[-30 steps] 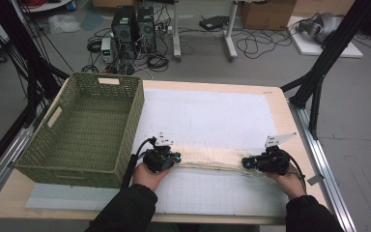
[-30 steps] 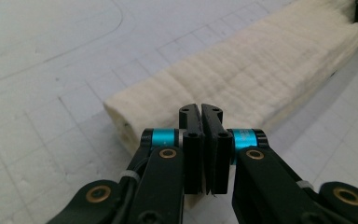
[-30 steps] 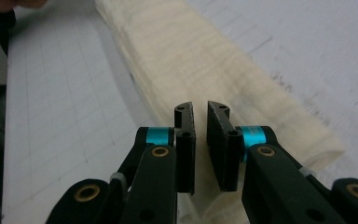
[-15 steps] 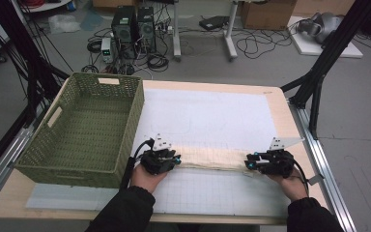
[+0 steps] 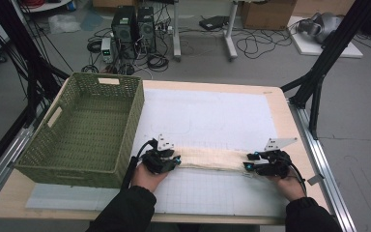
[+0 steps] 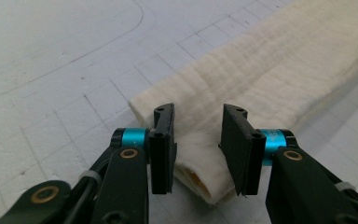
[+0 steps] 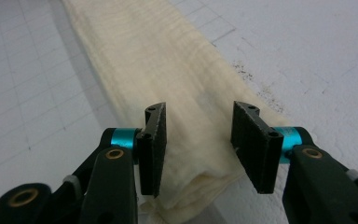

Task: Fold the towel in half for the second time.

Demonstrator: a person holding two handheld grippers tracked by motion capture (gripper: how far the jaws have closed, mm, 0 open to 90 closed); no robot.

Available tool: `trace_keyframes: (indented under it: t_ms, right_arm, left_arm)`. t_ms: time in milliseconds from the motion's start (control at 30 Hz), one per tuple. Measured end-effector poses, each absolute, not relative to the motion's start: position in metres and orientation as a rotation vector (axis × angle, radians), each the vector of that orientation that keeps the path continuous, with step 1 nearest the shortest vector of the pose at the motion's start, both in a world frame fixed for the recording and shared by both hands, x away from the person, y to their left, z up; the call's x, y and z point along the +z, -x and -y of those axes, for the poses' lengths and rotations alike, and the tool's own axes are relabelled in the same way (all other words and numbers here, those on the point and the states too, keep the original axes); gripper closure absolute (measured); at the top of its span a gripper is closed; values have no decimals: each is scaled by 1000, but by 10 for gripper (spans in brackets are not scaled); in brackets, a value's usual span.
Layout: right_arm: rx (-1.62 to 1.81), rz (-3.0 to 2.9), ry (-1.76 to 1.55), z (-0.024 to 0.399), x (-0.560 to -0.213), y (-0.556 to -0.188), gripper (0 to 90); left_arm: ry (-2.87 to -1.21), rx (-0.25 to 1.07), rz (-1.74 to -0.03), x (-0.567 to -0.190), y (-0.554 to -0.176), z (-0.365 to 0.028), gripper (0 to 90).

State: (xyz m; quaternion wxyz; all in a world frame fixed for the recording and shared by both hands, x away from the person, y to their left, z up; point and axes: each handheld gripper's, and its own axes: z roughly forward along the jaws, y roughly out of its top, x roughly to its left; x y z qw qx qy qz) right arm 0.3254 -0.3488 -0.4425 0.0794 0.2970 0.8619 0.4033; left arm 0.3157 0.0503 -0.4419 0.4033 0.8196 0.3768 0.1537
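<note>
Both grippers letting go of the folded cloth

The cream cloth point(image 5: 212, 158) is lying along the worktop's point(image 5: 280, 108) near edge; left gripper point(image 5: 175, 161) and right gripper point(image 5: 246, 162) are just opening their jaws, released around its ends.

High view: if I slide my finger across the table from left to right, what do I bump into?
Green basket → left hand-held gripper → folded cream cloth → right hand-held gripper.
</note>
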Motion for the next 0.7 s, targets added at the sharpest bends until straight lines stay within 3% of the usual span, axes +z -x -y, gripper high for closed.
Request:
trace_keyframes:
  t_ms: [333,700]
  right_arm:
    - [1314,-2489,-923,349,-432,-323,472]
    - [1331,-2472,-965,350,-431,-322,490]
  left_arm:
    - [-1963,382,-931,-431,-316,-52,592]
    - [-1912,396,-988,-431,-320,-54,593]
